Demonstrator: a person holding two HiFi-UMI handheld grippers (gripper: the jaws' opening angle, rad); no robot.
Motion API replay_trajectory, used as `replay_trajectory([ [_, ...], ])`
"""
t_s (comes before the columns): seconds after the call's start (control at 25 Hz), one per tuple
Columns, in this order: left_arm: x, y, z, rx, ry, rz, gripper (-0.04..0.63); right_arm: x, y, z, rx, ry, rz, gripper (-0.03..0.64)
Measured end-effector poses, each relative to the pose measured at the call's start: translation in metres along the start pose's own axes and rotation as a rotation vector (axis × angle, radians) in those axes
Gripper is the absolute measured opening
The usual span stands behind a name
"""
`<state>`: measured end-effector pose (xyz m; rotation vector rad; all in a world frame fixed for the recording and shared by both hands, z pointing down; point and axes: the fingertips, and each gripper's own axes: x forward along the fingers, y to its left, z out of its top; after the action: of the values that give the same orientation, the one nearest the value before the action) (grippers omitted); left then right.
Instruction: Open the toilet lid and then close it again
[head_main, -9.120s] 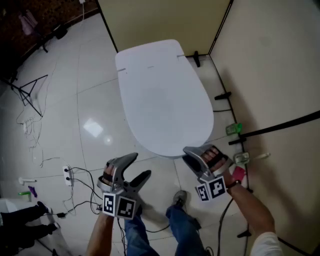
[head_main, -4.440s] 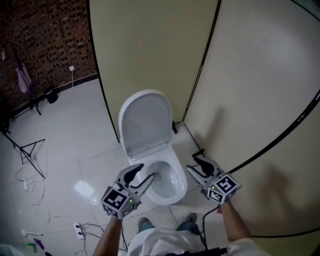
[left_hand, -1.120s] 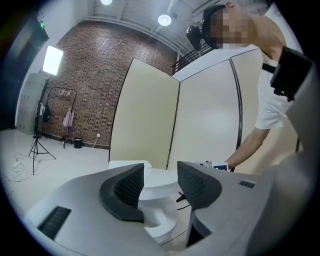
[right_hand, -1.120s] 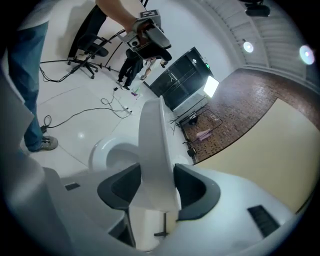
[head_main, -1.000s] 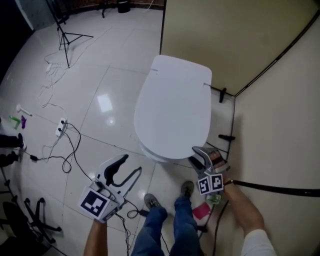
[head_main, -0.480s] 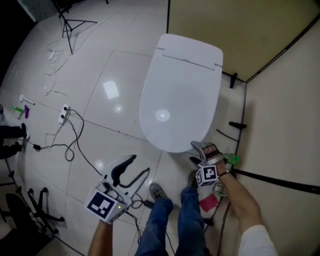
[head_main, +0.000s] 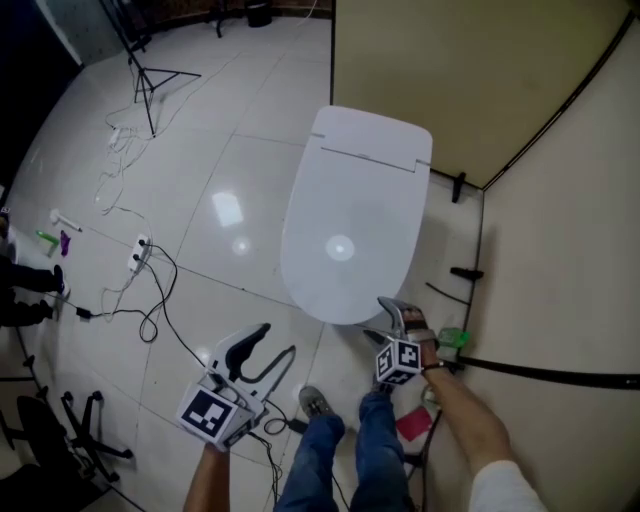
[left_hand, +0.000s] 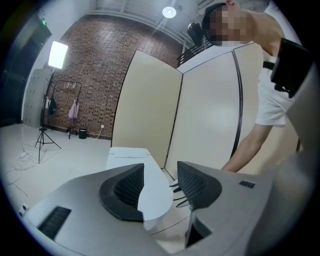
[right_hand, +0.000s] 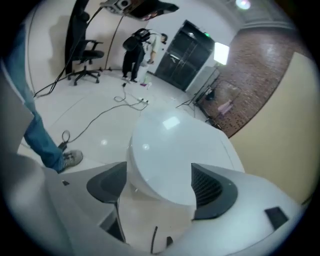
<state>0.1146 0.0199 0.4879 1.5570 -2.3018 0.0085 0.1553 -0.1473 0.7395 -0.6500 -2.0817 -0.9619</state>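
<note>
Starting on the left: that cable (head_main: 172, 322) running from the power strip (head_main: 140, 258) snakes right toward your shoe (head_main: 318, 403). Step back without looking and you'll probably snag it.

Your left gripper (head_main: 275, 342) hangs low over the floor, well apart from the toilet. Its jaws are only a little apart and there's nothing in them; in its own view (left_hand: 160, 180) you just see the toilet through the gap. No real risk there unless you swing it into the bowl.

The toilet lid (head_main: 350, 230) is lying flat down, so it looks to me like the job's basically wrapped up.

Your right gripper (head_main: 383, 320) is just beside the lid's front rim. Its jaws have just been opening and now stand wide, gripping nothing; the lid's rounded front shows in the gap in its view (right_hand: 157, 187), with no pad pressing on it. If you do go in again, that glossy rim looks slippery, so a shallow bite could slip and let the lid slam, or you could hook the seat along with it. You're also tight against the partition wall (head_main: 560, 250) on that side, so watch your elbow.
</note>
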Motion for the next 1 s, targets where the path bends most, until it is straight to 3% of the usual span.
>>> replay_trajectory([
  [0.24,-0.012,-0.018,0.097,0.078,-0.057,-0.036,0.204,-0.16,-0.098,0.086,0.445,-0.256,-0.008,0.396],
  [0.36,-0.017,-0.038,0.145,0.111,-0.106,-0.075,0.204,-0.254,-0.142,0.128,0.572,-0.403,-0.001,0.396],
  [0.52,-0.02,-0.07,0.198,0.127,-0.174,-0.12,0.204,-0.347,-0.18,0.155,0.631,-0.542,-0.006,0.396],
  [0.68,-0.019,-0.098,0.23,0.142,-0.216,-0.119,0.204,-0.402,-0.19,0.163,0.609,-0.652,0.025,0.395],
  [0.84,-0.019,-0.119,0.236,0.139,-0.228,-0.095,0.204,-0.423,-0.194,0.155,0.65,-0.726,0.027,0.394],
  [1.0,-0.009,-0.131,0.236,0.116,-0.213,-0.065,0.204,-0.421,-0.198,0.137,0.701,-0.733,-0.002,0.394],
])
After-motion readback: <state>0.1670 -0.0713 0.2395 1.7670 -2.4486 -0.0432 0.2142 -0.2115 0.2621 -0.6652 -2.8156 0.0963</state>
